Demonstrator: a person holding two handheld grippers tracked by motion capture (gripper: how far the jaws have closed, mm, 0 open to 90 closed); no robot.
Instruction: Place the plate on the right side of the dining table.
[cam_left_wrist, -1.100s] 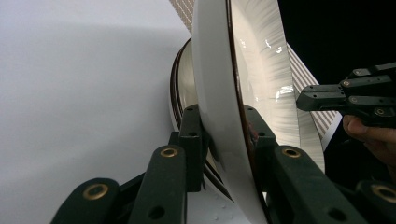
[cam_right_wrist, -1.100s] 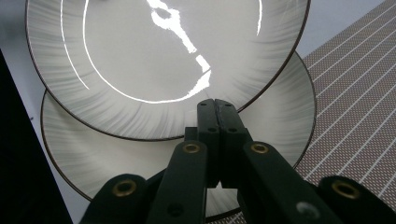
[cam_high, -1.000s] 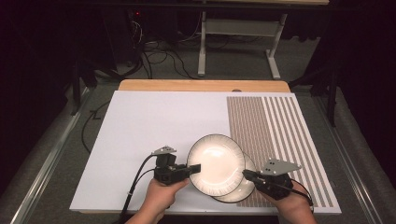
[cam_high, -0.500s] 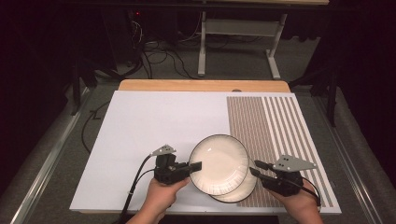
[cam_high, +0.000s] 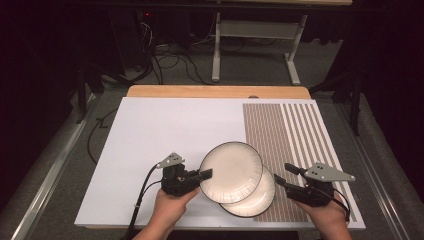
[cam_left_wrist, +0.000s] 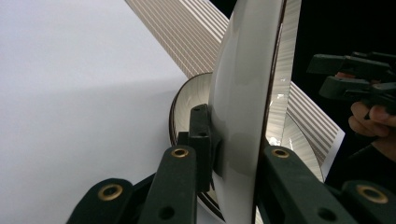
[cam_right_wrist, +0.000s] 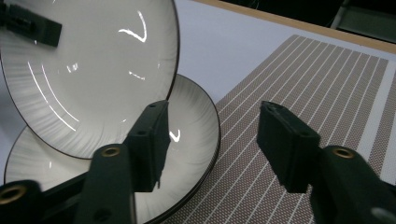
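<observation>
White upper plate (cam_high: 231, 171) rim clamped by left gripper (cam_high: 205, 175) — right gripper (cam_high: 286, 174) just opening, empty.

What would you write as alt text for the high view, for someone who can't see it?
A person's left gripper clamps the rim of a white plate, holding it lifted and tilted over a second plate lying on the white table. The right gripper, jaws just opened and holding nothing, sits beside the plates over a striped mat.
</observation>
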